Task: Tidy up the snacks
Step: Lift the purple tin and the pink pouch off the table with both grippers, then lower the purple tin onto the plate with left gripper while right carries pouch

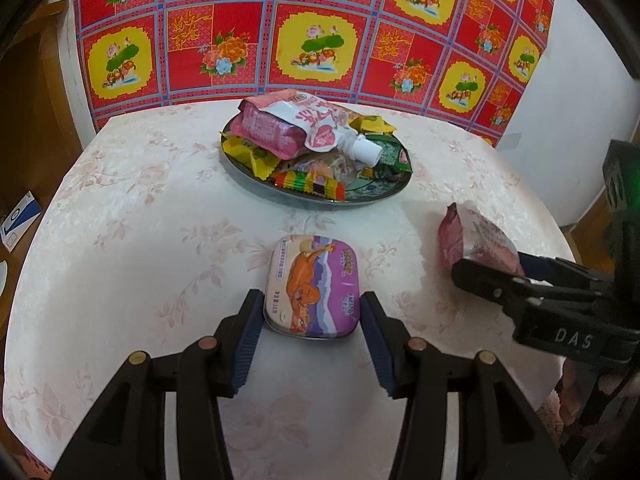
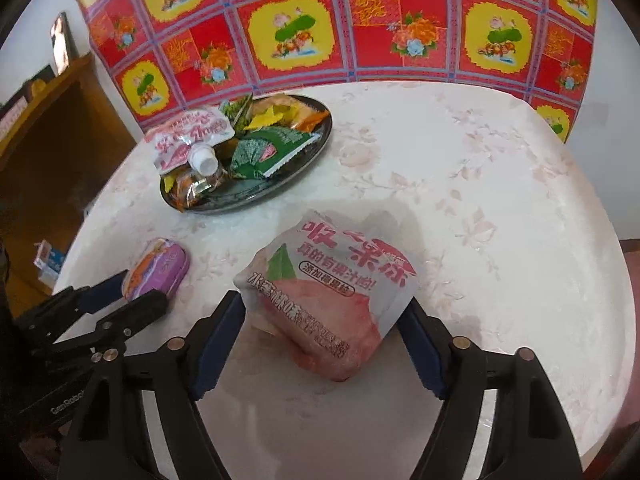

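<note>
A purple mint tin (image 1: 312, 286) with an orange cartoon figure lies on the table between the fingers of my left gripper (image 1: 310, 316), and both pads touch its sides. The tin also shows in the right wrist view (image 2: 156, 268). My right gripper (image 2: 324, 320) is shut on a pink jelly pouch (image 2: 324, 292), held tilted just above the table; the pouch shows in the left wrist view (image 1: 474, 242) too. A dark plate (image 1: 240, 168) at the back holds a pile of snacks: a pink spouted pouch (image 1: 296, 124), yellow and green packets, striped candies.
The round table (image 1: 140, 220) has a pale floral cloth. A red and yellow flowered cloth (image 1: 320, 32) hangs behind it. A brown wooden cabinet (image 2: 52, 148) stands to the left, with a small box (image 2: 48, 258) on the floor.
</note>
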`<state>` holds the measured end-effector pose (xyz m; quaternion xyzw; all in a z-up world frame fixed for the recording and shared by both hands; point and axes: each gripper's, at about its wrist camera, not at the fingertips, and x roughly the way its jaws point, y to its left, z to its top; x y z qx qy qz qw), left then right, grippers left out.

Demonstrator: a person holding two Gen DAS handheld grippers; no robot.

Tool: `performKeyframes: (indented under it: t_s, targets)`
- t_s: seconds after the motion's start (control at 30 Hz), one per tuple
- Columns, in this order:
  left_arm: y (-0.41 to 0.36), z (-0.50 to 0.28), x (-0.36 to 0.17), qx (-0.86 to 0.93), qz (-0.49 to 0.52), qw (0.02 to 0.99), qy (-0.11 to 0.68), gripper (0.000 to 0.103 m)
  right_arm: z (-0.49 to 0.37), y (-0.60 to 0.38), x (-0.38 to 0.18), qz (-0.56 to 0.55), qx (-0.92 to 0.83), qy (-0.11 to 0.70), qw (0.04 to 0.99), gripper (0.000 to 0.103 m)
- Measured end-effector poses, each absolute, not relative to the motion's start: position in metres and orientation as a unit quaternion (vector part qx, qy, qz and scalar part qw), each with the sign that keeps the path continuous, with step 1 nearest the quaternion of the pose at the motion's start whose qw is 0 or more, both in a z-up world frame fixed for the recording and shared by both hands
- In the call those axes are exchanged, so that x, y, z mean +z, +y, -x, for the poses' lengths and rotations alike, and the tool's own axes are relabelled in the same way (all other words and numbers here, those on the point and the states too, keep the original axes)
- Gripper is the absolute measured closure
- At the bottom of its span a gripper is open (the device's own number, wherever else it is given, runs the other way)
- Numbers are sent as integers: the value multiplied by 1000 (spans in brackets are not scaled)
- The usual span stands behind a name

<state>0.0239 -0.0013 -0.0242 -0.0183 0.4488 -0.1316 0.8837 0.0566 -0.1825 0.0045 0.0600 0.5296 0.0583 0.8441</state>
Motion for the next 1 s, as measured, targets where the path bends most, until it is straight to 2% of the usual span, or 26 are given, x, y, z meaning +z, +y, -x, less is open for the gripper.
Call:
performKeyframes:
  t_s: [0.47,1.0]
  targets:
    - [0,-23,-12,-143,25,890,432,51,-50,-198,13,-87,79,501,857,26]
    - [-16,-68,43,-162,-5,911,379,51,-50,-196,20,-86,111,493,859,26]
